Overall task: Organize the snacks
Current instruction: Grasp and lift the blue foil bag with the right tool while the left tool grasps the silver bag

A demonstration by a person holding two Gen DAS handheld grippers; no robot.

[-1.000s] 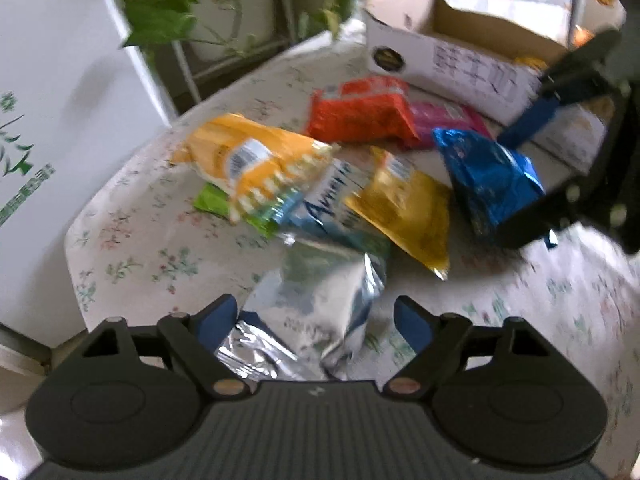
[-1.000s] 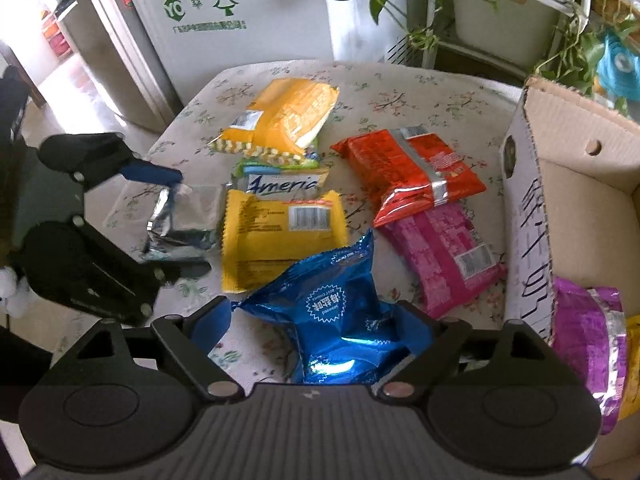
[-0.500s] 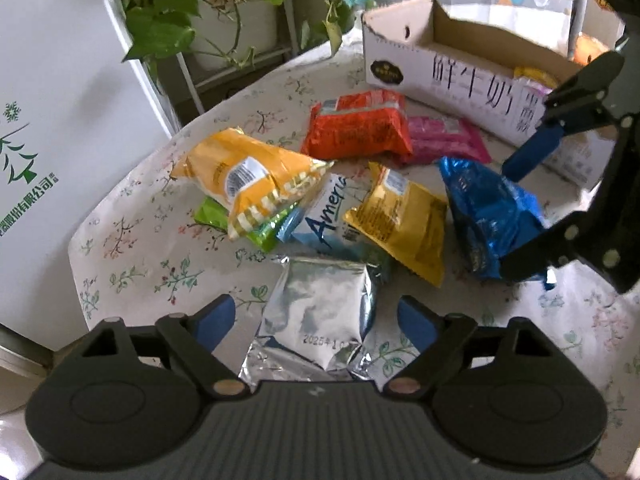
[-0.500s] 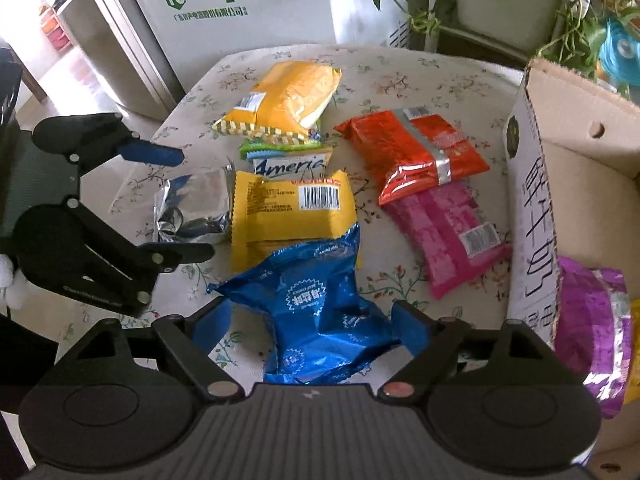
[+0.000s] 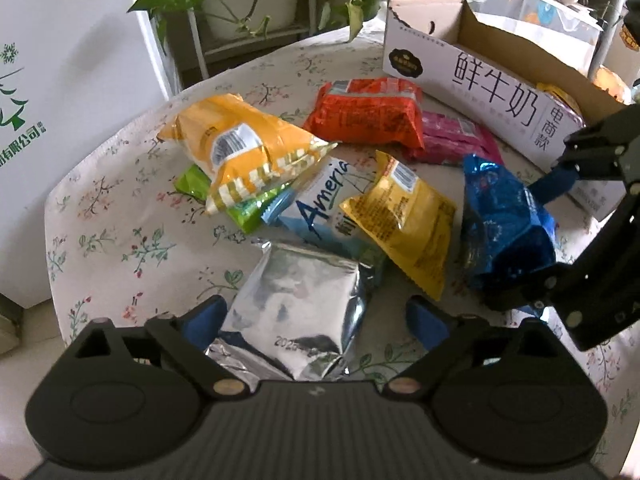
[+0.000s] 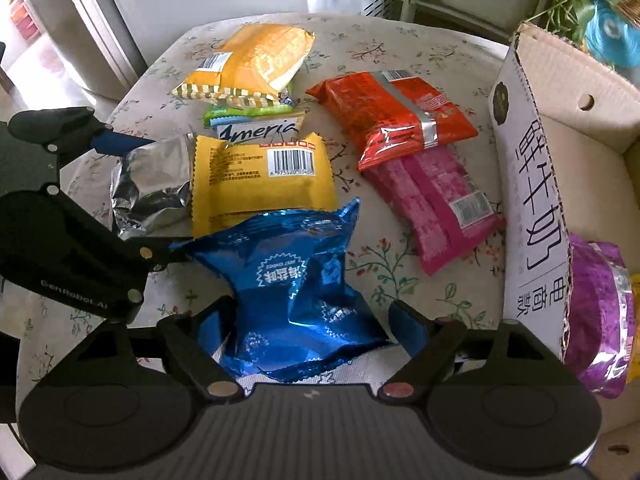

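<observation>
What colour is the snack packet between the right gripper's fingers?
Shiny metallic blue packet with white starburst logos, seen best in the right wrist view.

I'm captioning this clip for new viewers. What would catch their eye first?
A heap of bright snack packets on the flowered tablecloth. The crinkled shiny blue foil packet lies between the open right gripper, the silver foil pouch between the open left gripper. The white cardboard box stands right.
</observation>
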